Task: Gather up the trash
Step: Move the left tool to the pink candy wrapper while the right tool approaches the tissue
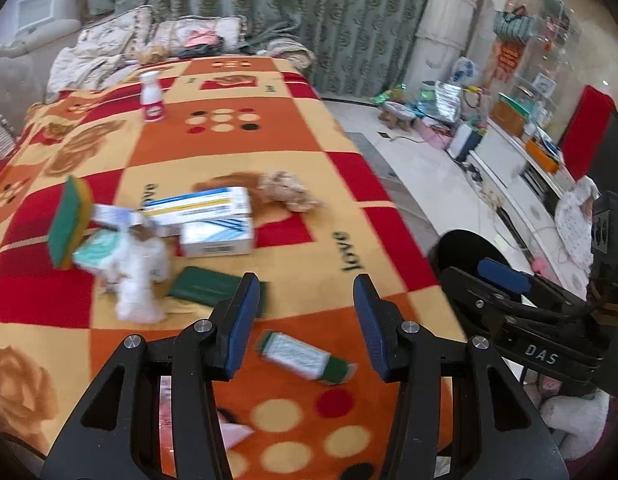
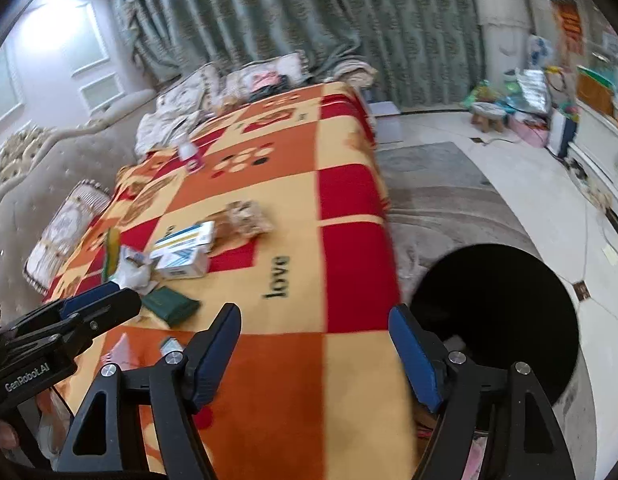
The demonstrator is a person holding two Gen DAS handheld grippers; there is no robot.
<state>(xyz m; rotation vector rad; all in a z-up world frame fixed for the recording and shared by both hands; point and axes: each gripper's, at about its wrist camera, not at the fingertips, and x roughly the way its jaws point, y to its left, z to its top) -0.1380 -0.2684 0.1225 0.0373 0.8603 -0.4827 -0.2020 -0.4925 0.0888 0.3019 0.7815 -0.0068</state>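
Note:
Trash lies on a table covered by a red, orange and yellow checked blanket (image 1: 269,152). My left gripper (image 1: 305,304) is open and empty above a small green-and-white packet (image 1: 305,356). Further off are two white-and-blue boxes (image 1: 213,220), a crumpled brown paper (image 1: 289,190), white wrappers (image 1: 137,276), a dark green pad (image 1: 201,286) and a green-and-yellow sponge (image 1: 67,222). My right gripper (image 2: 315,340) is open and empty over the blanket's right edge, beside a black round bin (image 2: 497,316) on the floor. The bin also shows in the left wrist view (image 1: 465,252).
A white bottle with a red label (image 1: 151,96) stands at the table's far end. A sofa with cushions (image 2: 69,224) lies left and behind. Curtains (image 1: 309,12) hang at the back. A low white cabinet with clutter (image 1: 521,152) lines the right wall.

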